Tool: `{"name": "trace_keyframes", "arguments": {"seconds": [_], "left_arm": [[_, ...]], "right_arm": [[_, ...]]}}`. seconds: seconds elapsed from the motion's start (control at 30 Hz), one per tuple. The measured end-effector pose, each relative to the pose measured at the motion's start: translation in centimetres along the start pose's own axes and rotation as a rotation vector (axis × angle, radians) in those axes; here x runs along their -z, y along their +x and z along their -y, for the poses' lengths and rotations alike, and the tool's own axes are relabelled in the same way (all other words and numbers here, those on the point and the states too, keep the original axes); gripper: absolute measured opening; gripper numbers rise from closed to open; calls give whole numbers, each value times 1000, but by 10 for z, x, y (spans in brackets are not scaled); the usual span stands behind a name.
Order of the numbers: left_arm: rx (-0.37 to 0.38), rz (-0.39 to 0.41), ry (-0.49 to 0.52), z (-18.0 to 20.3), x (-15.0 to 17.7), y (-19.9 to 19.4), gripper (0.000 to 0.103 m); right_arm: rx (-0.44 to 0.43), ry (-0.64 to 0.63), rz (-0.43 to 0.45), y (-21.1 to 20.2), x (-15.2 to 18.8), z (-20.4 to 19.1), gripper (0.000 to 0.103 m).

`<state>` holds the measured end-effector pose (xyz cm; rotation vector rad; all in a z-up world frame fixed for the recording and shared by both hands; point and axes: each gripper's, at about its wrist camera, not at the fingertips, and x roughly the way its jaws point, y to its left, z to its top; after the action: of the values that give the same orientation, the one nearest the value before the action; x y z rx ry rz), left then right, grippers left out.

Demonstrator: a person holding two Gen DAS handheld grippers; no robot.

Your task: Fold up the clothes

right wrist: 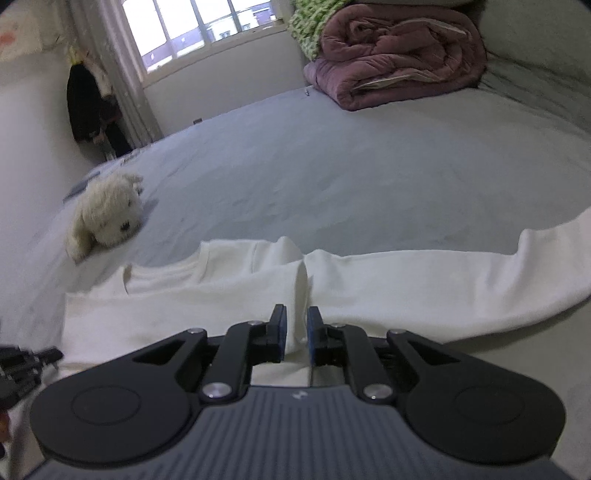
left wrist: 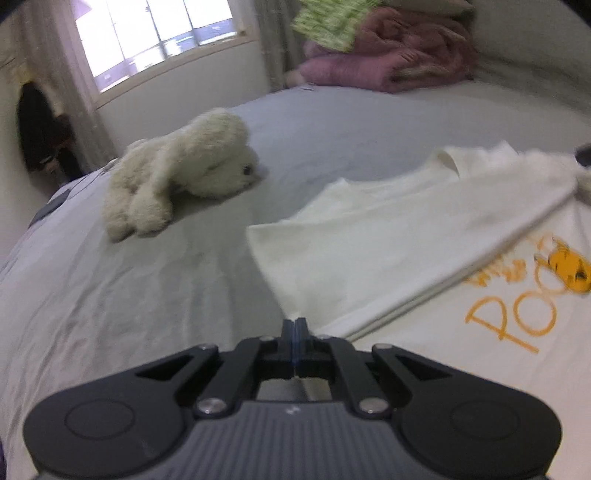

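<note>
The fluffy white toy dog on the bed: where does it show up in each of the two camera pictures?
Left wrist view: the toy dog lies left of centre, on the grey sheet, beyond the left gripper.
Right wrist view: the toy dog sits smaller, at the left edge.
Shared landmark: the folded pink quilt at top right.

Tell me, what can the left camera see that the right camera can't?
Only the left wrist view shows the orange print on the white sweatshirt, and the shut left gripper. Only the right wrist view shows a long sleeve stretched out, and the right gripper pinching a fold of cloth. Both show the fluffy toy dog, pink quilt, window and grey bed.
</note>
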<state>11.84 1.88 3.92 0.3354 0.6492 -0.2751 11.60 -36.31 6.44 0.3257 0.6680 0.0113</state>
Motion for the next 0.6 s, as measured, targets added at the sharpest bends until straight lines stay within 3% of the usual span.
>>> {"name": "trace_keyframes", "arguments": {"seconds": [0.1, 0.2, 0.37, 0.47, 0.6], "left_arm": [[31, 50, -76, -12, -1, -17, 0], [59, 66, -63, -4, -2, -18, 1], [53, -25, -27, 15, 13, 10, 1], [74, -55, -132, 2, 7, 7, 2], [93, -17, -182, -3, 1, -5, 3]], "right_arm": [[-11, 36, 14, -9, -5, 5, 15], [-24, 52, 19, -12, -8, 5, 17], [-31, 26, -22, -7, -5, 1, 17], [-1, 51, -51, -5, -8, 10, 17], [28, 154, -15, -17, -23, 39, 21]]}}
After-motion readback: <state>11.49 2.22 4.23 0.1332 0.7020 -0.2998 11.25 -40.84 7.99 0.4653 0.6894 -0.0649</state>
